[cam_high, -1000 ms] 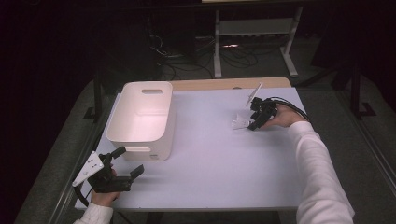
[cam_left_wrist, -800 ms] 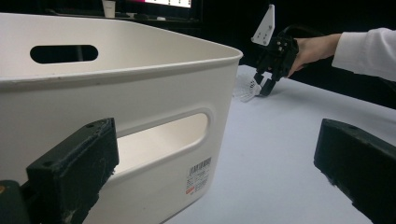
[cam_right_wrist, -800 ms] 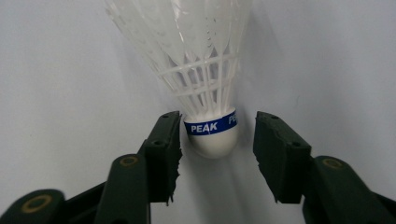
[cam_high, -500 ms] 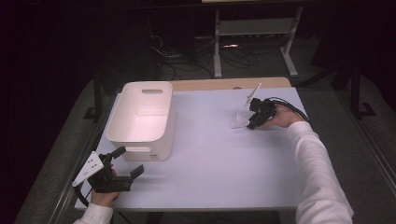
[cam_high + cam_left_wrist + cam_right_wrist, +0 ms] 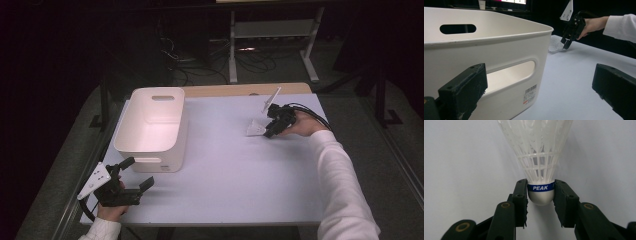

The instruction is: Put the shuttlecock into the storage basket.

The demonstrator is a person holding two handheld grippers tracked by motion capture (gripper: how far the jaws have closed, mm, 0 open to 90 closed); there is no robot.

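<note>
A white plastic shuttlecock (image 5: pixel 254 129) with a blue "PEAK" band lies on the pale table at the far right. My right gripper (image 5: pixel 270 132) is shut on its rounded cork base (image 5: pixel 541 196), one jaw on each side, and the skirt (image 5: pixel 537 150) points away from the gripper. The left gripper view shows that same gripper (image 5: pixel 566 44) low at the shuttlecock (image 5: pixel 554 45), held by a hand in a white sleeve. My left gripper (image 5: pixel 138 173) rests near the table's front left corner. It is open (image 5: pixel 539 75) with nothing between its jaws, facing the bin's near wall.
A white plastic bin (image 5: pixel 150 150) with handle slots stands at the left of the table (image 5: pixel 230 180), close in front of the left gripper (image 5: pixel 499 47). A wooden strip runs along the table's far edge (image 5: pixel 235 90). Beyond are a dark floor, cables and a metal stand.
My right gripper has shifted slightly at the shuttlecock, staying low on the table. The left gripper and the bin have not moved.
</note>
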